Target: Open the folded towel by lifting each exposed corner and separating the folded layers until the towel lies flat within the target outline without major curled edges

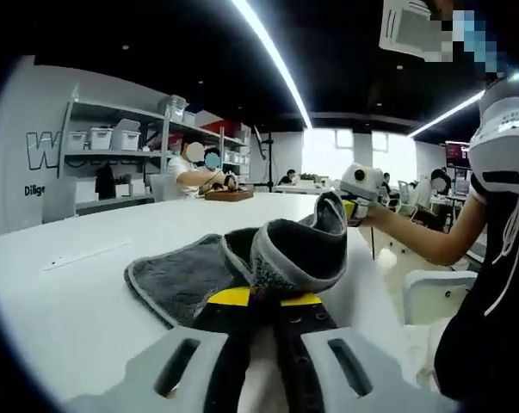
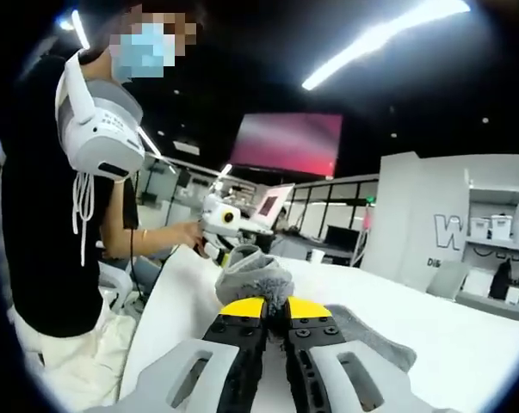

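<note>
Left gripper view: storage bins (image 1: 113, 138) on shelf (image 1: 139, 110)

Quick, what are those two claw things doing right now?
Left gripper: shut on the grey fluffy towel.
Right gripper: shut on the same towel's other end.

Bare white bench (image 1: 61, 292) lies open left of the towel (image 1: 242, 262); the person (image 1: 491, 284) crowds its right edge.

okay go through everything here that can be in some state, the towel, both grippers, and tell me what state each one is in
towel: partly folded, one edge lifted off the table, rest lying on it.
left gripper: shut on the towel's near edge.
right gripper: shut on the towel, raising a bunched corner.
</note>
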